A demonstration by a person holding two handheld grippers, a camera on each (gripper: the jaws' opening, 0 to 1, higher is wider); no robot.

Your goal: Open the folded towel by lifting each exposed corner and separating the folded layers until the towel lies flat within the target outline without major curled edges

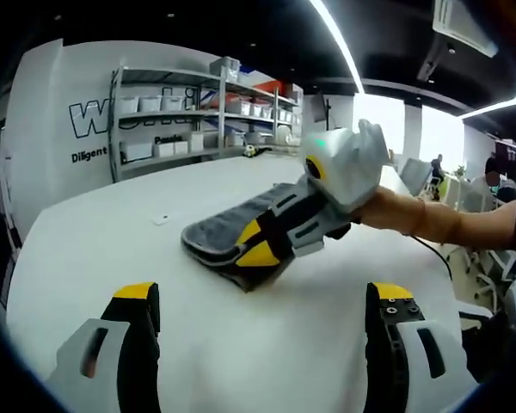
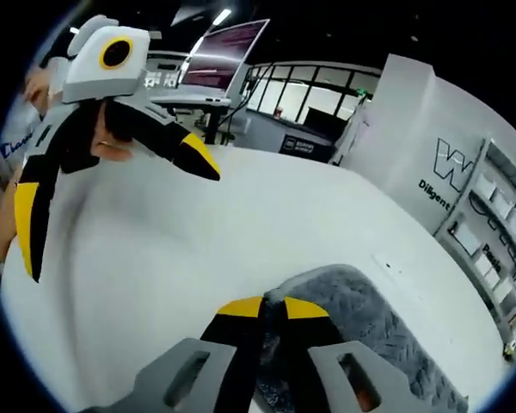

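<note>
Tabletop [image 1: 112, 232]: wide, white, taking up most of the left gripper view; also under everything in the right gripper view.

Shelving [image 1: 198, 107] stands against the far wall beyond the tabletop, loaded with white bins. Wall lettering sits beside it.

Towel [image 1: 228, 228]: grey, folded into a thick pad, lying on the tabletop near the middle in the left gripper view. In the right gripper view it runs from your right claw toward the lower right, pile texture plain to see.

Your right claw [image 2: 273, 307]: jaws closed together on the near end of the towel, yellow tips almost meeting with the grey cloth pinched between them. From the left gripper view you see the same claw reaching in from the right, tips at the towel's near corner, that edge raised a little off the tabletop.

Your left claw [image 1: 262, 297]: jaws spread wide apart, nothing between them, held above bare tabletop, near the towel but apart from it. In the right gripper view it shows at upper left, jaws splayed.

Small white speck [image 1: 161, 219] on the tabletop, left of the towel; cannot tell what it is.
</note>
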